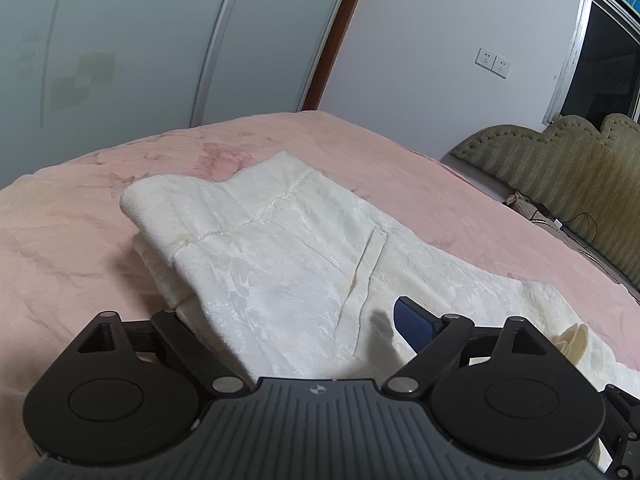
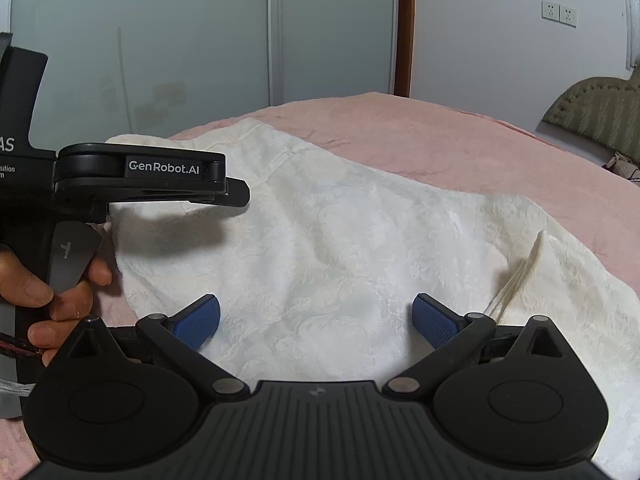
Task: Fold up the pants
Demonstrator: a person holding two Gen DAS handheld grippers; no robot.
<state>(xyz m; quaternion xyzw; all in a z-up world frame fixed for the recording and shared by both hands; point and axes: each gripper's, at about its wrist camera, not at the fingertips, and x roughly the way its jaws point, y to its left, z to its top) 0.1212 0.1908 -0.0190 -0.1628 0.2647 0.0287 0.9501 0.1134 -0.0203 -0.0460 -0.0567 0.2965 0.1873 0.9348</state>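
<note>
Right wrist view showed the white pants [image 2: 340, 240] spread across the pink bed cover [image 2: 460, 136], already doubled so that layered edges showed at the fold on the far left of the garment. The right hand-held gripper [image 2: 316, 322] hung just above the near part of the pants, its blue-padded fingers [image 2: 200, 320] spread wide apart with nothing between them. Left of the pants' near edge, the left hand-held gripper [image 2: 236, 192] appeared side-on over the cloth, gripped by the person's hand [image 2: 60, 292]; from that angle its opening could not be judged.

In the left wrist view only one blue pad [image 1: 414, 326] of the left hand-held gripper [image 1: 308, 320] was visible, near the pants [image 1: 280, 260]; the other finger lay hidden beyond the garment's folded edge, which seemed to sit in the wide gap. Whether it had any hold on that edge, I cannot tell.

My judgement was that one fold was done and the second was being set up. The next move would call for both tools to pinch the near edge of the pants through all layers, lift together and carry it toward the far waistband end, keeping the layers aligned.

Readable writing: "GenRobot.AI" [image 2: 163, 167] on the left tool's side; beside it the fragments "AS" and "sition".
</note>
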